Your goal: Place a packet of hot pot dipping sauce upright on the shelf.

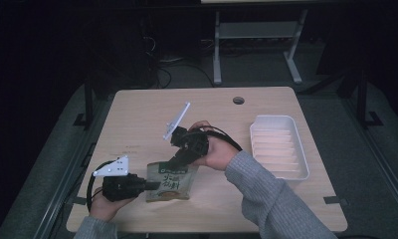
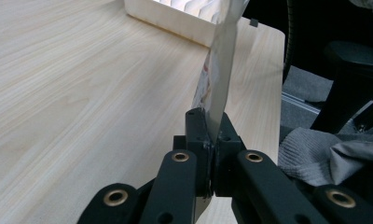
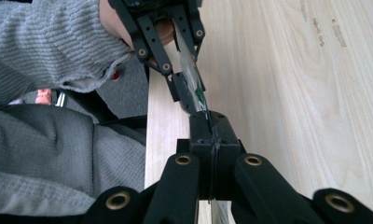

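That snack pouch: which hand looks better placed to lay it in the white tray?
Probably the right gripper: it pinches the pouch on the side nearer the white tray, while the left gripper grips the far edge.

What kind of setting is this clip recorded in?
Probably a lab or studio set up for recording, not a home. A bare wooden table stands on dark flooring in a dim room, with cables and a metal stand behind it. A white tray and a snack pouch lie on the table.

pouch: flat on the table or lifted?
Lifted. The pouch stands on edge above the table, its thin edge pinched by the left gripper and the right gripper.
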The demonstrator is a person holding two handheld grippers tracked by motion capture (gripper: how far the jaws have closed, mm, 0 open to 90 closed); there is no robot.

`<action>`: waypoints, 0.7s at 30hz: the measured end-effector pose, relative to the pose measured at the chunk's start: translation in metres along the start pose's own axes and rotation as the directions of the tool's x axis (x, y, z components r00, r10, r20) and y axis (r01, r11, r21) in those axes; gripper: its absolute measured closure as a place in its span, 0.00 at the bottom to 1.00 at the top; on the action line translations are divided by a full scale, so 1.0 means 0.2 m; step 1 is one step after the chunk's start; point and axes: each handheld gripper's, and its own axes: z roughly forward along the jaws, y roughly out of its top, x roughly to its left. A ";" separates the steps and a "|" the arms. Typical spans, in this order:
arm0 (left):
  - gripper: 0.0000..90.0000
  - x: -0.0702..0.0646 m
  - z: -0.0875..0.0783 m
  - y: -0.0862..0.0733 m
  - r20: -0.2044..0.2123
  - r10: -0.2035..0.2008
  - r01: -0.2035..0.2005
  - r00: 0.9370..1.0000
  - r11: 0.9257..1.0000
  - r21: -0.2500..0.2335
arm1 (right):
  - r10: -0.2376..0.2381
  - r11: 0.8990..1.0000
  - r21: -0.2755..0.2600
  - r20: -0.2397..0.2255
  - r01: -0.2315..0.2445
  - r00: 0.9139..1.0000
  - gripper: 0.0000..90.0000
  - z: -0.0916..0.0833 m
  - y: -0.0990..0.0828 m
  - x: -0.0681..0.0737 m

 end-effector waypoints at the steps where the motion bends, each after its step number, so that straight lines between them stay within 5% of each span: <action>1: 0.97 0.00 0.00 0.00 -0.014 0.001 -0.001 1.000 1.000 -0.002 | -0.005 1.000 0.004 0.003 0.005 1.000 1.00 0.00 0.00 0.00; 9: 0.78 0.02 -0.03 -0.01 -0.063 -0.031 0.030 0.998 0.999 -0.014 | -0.017 1.000 0.025 0.014 0.016 1.000 1.00 -0.04 0.00 0.01; 21: 0.66 0.04 -0.03 -0.03 -0.126 -0.045 0.049 0.991 0.998 0.027 | 0.039 0.999 -0.004 0.065 -0.039 0.997 1.00 -0.20 -0.08 -0.03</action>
